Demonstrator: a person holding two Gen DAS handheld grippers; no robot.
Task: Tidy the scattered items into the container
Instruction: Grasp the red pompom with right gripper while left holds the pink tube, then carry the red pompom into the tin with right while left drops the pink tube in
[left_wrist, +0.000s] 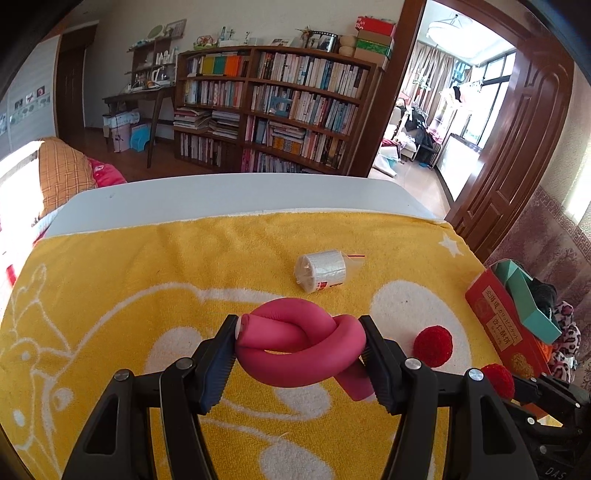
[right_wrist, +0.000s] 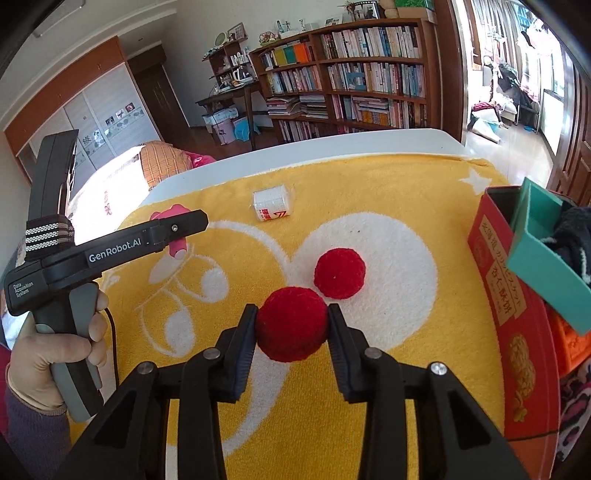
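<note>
A pink foam rod (left_wrist: 295, 354), tied in a knot, hangs above the yellow towel (left_wrist: 147, 266) with my left gripper (left_wrist: 298, 332) shut on it. In the right wrist view that gripper (right_wrist: 177, 229) shows from the side, and a pink end of the rod (right_wrist: 179, 252) pokes out below it. My right gripper (right_wrist: 291, 317) is shut on a red fuzzy ball (right_wrist: 291, 332), just over the towel. A second red ball (right_wrist: 340, 273) lies on the towel beyond it. A white roll in a clear bag (right_wrist: 271, 203) lies farther back. The red box (right_wrist: 517, 295) stands at the right edge.
A teal carton (right_wrist: 543, 258) and dark fabric stick out of the red box. The towel covers a white table (left_wrist: 221, 195) whose far strip is bare. A person's hand (right_wrist: 48, 350) grips the left gripper's handle. Bookshelves and a doorway stand behind.
</note>
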